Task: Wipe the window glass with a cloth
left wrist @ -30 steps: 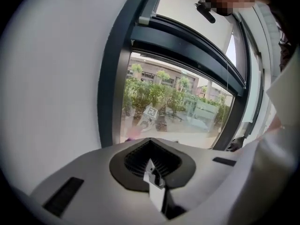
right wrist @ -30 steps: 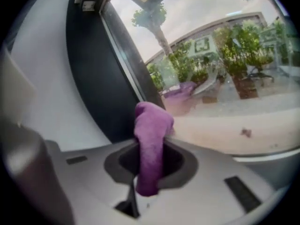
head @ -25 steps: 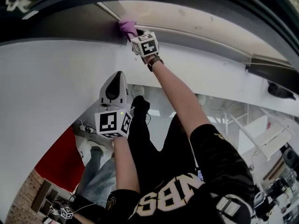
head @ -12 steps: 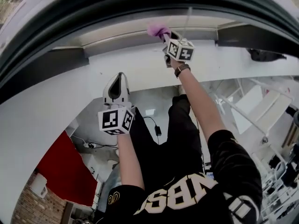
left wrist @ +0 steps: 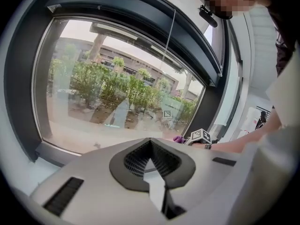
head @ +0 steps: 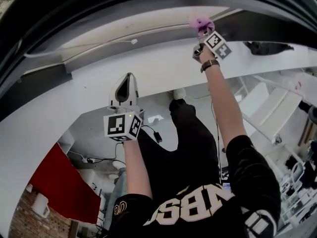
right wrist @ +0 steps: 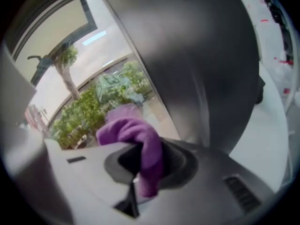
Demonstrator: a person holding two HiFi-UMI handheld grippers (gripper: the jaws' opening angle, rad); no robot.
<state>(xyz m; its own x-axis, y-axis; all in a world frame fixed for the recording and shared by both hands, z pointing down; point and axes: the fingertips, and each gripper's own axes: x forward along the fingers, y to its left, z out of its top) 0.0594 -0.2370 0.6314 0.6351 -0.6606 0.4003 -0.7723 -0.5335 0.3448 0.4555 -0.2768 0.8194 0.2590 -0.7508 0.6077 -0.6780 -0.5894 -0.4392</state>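
The purple cloth (head: 200, 24) is pressed against the window glass (head: 124, 29) near its lower right corner, and my right gripper (head: 204, 31) is shut on it. In the right gripper view the cloth (right wrist: 136, 135) bunches out between the jaws against the glass (right wrist: 89, 83), next to the dark frame (right wrist: 197, 55). My left gripper (head: 127, 78) is held lower, away from the glass, shut and empty. The left gripper view shows the whole pane (left wrist: 117, 88), with the cloth (left wrist: 178, 138) and the right gripper's marker cube (left wrist: 200, 136) at its lower right.
A dark frame (head: 44, 78) runs round the glass, with a white sill wall (head: 74, 113) below. A thin cord (left wrist: 172, 27) hangs in front of the pane. A red panel (head: 69, 187) is at lower left and white furniture (head: 277, 113) at right.
My right gripper has slid the cloth to the right along the bottom of the glass, towards the frame corner. The left gripper has stayed about where it was.
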